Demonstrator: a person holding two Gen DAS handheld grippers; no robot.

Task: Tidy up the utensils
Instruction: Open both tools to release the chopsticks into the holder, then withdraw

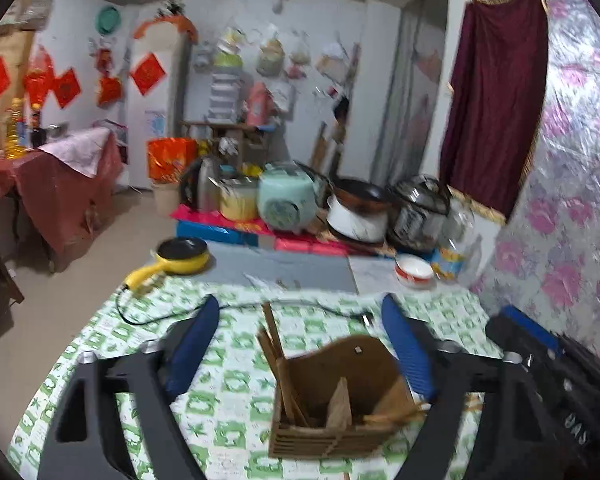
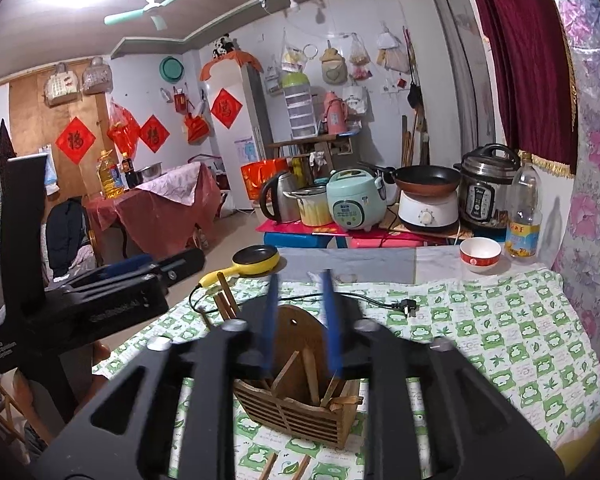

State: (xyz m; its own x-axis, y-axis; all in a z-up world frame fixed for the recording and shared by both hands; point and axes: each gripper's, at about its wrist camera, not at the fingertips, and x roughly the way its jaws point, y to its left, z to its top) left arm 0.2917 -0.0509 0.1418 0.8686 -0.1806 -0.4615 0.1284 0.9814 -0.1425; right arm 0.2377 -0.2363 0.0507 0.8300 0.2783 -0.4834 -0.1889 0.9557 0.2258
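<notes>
cluttered kitchen, green-checked tablecloth [image 2: 500, 320], wooden utensil holder [image 2: 300, 412], left gripper [image 1: 300, 340] jaws spread, right gripper [image 2: 300, 320] jaws narrowly apart, empty

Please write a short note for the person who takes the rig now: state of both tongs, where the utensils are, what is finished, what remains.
Left tongs: open wide, nothing between the fingers, above the table over the wooden holder.
Right tongs: partly open, empty, also pointed at the wooden holder.
Utensils: several wooden pieces stand inside the holder, chopsticks leaning out at its left corner. Two more wooden sticks lie on the green checked tablecloth in front of the holder.
Done: most pieces appear to be in the holder.
Left: probably pick up the loose sticks and put them in.
</notes>
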